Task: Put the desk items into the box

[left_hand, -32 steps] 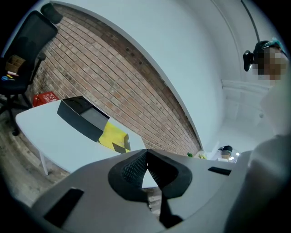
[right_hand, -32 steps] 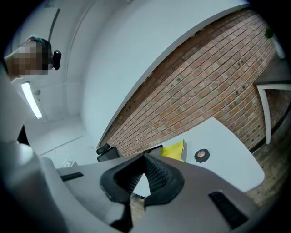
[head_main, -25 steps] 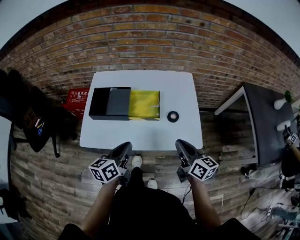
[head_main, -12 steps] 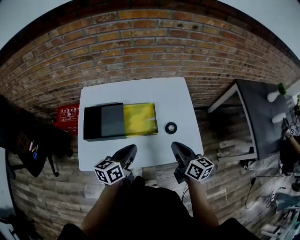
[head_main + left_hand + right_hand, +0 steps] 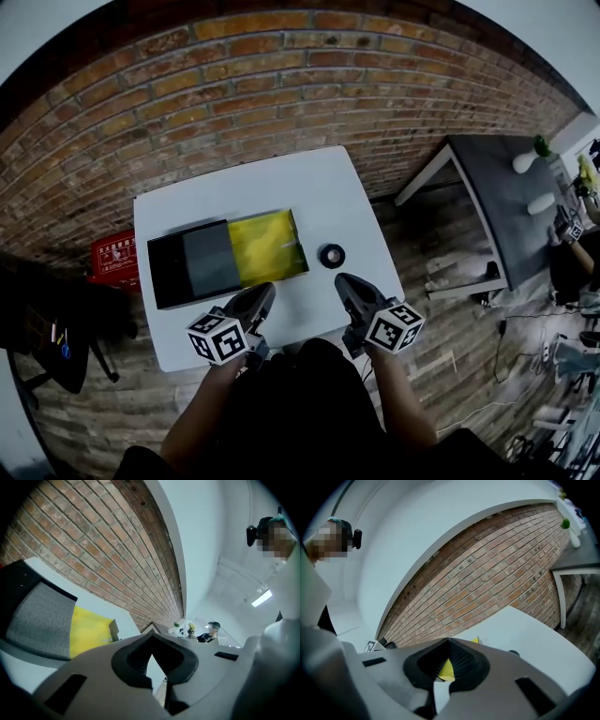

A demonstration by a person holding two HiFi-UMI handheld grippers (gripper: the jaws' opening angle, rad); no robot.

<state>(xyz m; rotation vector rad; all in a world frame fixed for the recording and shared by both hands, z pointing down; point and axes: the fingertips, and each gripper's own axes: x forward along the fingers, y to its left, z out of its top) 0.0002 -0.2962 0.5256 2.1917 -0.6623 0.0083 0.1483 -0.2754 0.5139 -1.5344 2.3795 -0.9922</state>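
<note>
1. While both pairs of jaws sit pressed together on nothing, the left gripper (image 5: 260, 293) and right gripper (image 5: 344, 281) hover at the near edge of the white rectangular table (image 5: 309, 187).
2. Just ahead of the right one lies a small black ring-shaped roll (image 5: 332, 255), outside the box.
3. Ahead of the left: the flat black box (image 5: 202, 267), grey-lined, yellow flap open.

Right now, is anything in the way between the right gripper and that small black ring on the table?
Nothing visible. Only bare white table lies between the right gripper and the black ring, and likewise between the ring and the box to its left.
</note>
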